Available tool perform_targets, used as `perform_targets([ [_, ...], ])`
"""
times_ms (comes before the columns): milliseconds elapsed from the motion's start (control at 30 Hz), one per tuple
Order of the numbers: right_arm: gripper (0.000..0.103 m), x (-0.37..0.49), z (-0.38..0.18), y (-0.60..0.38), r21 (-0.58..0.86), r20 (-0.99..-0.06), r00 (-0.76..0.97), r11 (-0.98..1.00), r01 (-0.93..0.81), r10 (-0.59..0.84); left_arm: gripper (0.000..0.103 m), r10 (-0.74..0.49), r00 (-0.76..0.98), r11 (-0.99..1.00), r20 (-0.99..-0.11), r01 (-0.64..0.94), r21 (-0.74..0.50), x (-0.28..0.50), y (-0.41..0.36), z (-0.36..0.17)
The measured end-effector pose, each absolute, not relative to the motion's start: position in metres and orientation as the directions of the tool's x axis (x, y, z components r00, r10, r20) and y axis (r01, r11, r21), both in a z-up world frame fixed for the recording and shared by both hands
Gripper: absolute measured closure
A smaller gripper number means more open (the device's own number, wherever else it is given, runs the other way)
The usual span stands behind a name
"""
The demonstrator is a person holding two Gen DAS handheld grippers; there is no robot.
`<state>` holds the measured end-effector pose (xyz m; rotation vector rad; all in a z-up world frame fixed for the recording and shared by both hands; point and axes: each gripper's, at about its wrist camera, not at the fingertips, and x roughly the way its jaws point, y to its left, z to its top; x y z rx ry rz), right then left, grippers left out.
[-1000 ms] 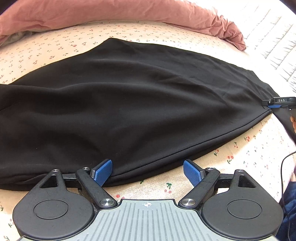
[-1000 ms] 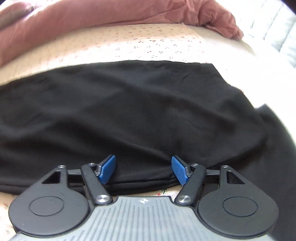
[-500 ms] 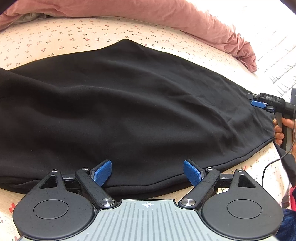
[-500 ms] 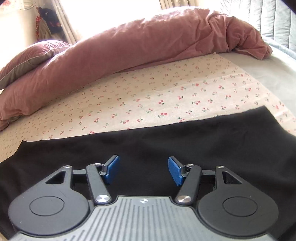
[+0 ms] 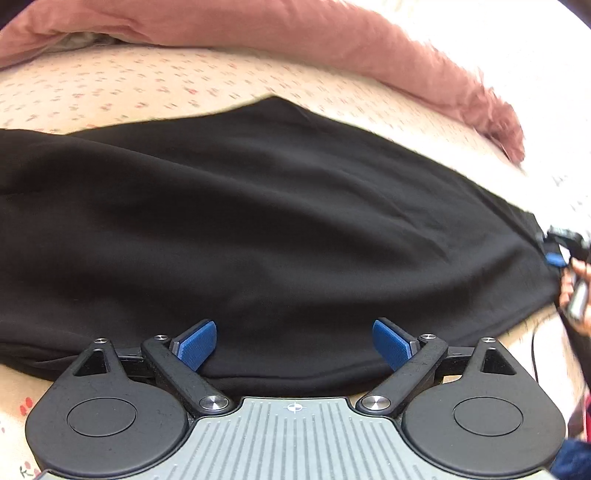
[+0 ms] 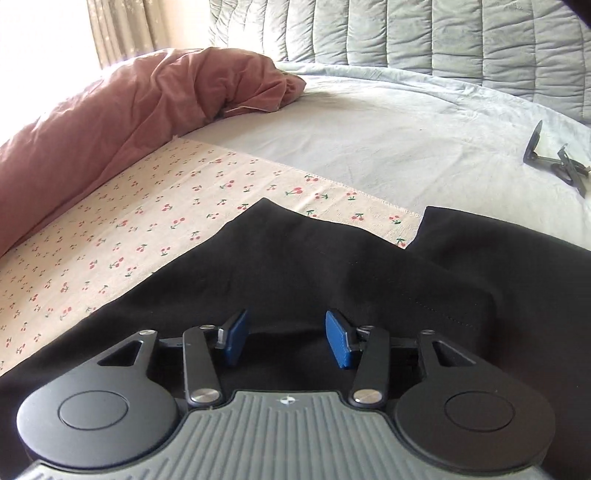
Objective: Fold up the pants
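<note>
Black pants (image 5: 258, 221) lie spread on a cherry-print sheet (image 5: 110, 88) on a bed. My left gripper (image 5: 293, 345) is open, its blue pads over the pants' near edge, holding nothing. My right gripper (image 6: 286, 341) is open above the pants (image 6: 314, 273) near one end, where two cloth corners point away from me. The right gripper also shows at the far right of the left wrist view (image 5: 557, 254), at the pants' end. I cannot tell whether either gripper touches the cloth.
A pink duvet (image 5: 295, 33) is bunched along the far side of the bed (image 6: 110, 122). A grey-blue blanket (image 6: 406, 140) covers the bed's right part, with a small black clip stand (image 6: 554, 162) on it. A quilted headboard (image 6: 443, 33) stands behind.
My right gripper has swung to the right and lifted its view, from the pants' middle to their end. My left gripper has moved forward over the pants' near edge. Both stayed open.
</note>
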<state>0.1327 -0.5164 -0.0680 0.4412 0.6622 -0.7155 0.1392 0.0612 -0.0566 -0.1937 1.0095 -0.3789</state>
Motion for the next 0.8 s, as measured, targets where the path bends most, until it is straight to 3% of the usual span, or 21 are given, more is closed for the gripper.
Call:
perform_targets([
  [167, 0.036, 0.151, -0.056, -0.478, 0.044, -0.663, 0.604, 0.783, 0.621, -0.442, 0.010, -0.333, 0.673, 0.897, -0.661, 0.009, -0.443, 0.148, 0.124, -0.032],
  [233, 0.025, 0.156, -0.053, -0.460, 0.031, -0.662, 0.629, 0.823, 0.567, -0.409, 0.010, -0.232, 0.694, 0.908, -0.681, -0.097, -0.407, 0.158, 0.147, -0.038],
  [333, 0.022, 0.165, -0.060, -0.430, 0.069, -0.702, 0.652, 0.884, 0.463, -0.286, 0.012, -0.110, 0.639, 0.885, -0.761, -0.286, -0.368, 0.170, 0.179, -0.066],
  [400, 0.022, 0.167, -0.068, -0.411, 0.062, -0.725, 0.639, 0.899, 0.433, -0.257, 0.014, -0.120, 0.650, 0.865, -0.750, -0.302, -0.400, 0.166, 0.192, -0.071],
  [533, 0.021, 0.172, -0.078, -0.369, -0.038, -0.759, 0.603, 0.941, 0.338, -0.247, 0.024, 0.011, 0.562, 0.918, -0.827, -0.333, -0.215, 0.146, 0.177, -0.068],
  [633, 0.013, 0.173, -0.081, -0.357, -0.097, -0.768, 0.577, 0.941, 0.325, -0.278, 0.022, 0.064, 0.537, 0.948, -0.841, -0.297, -0.118, 0.133, 0.162, -0.068],
  [733, 0.006, 0.167, -0.086, -0.364, -0.063, -0.780, 0.567, 0.935, 0.348, -0.264, 0.022, 0.020, 0.508, 0.931, -0.861, -0.323, -0.169, 0.122, 0.172, -0.065],
  [800, 0.006, 0.165, -0.086, -0.369, -0.060, -0.781, 0.568, 0.936, 0.346, -0.260, 0.024, -0.061, 0.514, 0.892, -0.856, -0.356, -0.277, 0.117, 0.192, -0.057],
])
